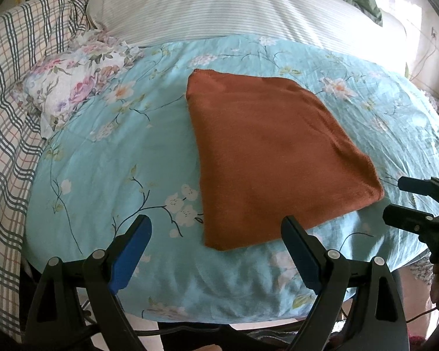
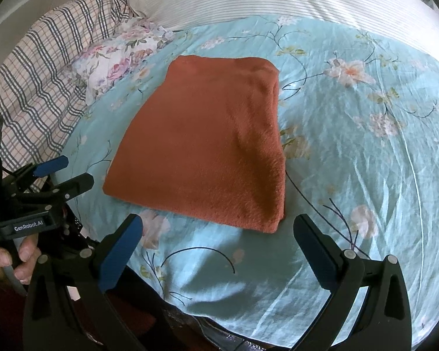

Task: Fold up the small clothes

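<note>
A turquoise floral quilt (image 1: 108, 158) covers the bed, with a floral pillow (image 1: 73, 87), plaid blanket (image 1: 11, 93) (rumpled) and striped pillow (image 1: 207, 8) behind.

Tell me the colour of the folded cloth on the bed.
Rust orange, plain with no pattern: the folded cloth shows best in the right wrist view.

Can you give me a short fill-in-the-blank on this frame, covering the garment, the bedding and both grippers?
1. The rust-orange folded fuzzy garment lies on a light blue quilt printed with ____.
2. The left gripper has its jaws ____, with nothing between them.
3. The right gripper hovers near the garment's ____ edge.
4. The white pillow behind the quilt has a ____ pattern.

Missing words: flowers; open; near; striped
</note>
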{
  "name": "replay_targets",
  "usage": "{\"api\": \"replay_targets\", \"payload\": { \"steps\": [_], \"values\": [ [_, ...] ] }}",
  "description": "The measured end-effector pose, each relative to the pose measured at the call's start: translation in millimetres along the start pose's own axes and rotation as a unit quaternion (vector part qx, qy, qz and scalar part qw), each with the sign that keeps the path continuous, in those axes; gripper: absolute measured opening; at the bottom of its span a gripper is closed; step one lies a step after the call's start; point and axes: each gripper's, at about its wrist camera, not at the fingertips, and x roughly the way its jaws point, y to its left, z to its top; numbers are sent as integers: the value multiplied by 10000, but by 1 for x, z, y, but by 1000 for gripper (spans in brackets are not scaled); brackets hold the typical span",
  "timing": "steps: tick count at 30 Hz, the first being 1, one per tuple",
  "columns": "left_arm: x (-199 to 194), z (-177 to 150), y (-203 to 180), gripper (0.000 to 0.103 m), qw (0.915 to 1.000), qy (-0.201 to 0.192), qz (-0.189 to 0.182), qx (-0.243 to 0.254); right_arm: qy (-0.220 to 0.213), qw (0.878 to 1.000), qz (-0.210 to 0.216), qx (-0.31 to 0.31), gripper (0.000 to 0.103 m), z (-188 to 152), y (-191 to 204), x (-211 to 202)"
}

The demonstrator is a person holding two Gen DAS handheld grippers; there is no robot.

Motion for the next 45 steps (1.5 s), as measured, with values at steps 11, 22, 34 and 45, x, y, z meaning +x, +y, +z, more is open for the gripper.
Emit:
{"api": "replay_targets", "payload": {
  "steps": [11, 22, 34, 45],
  "values": [
    [0, 1, 1, 91, 10000, 2, -15, -12, -3, 10000, -11, 6, 103, -3, 8, 1],
    [0, 1, -2, 91, 10000, 0, -20, -6, -18, 10000, 0, 4, 103, -2, 8, 1],
    [0, 1, -2, 91, 10000, -17, -40, -30, -53, 10000, 11, 14, 103, -1, 9, 0],
    [-3, 2, -6, 91, 10000, -48, -19, -38, -99, 9999, 12, 15, 103, 1, 10, -3]
  ]
}}
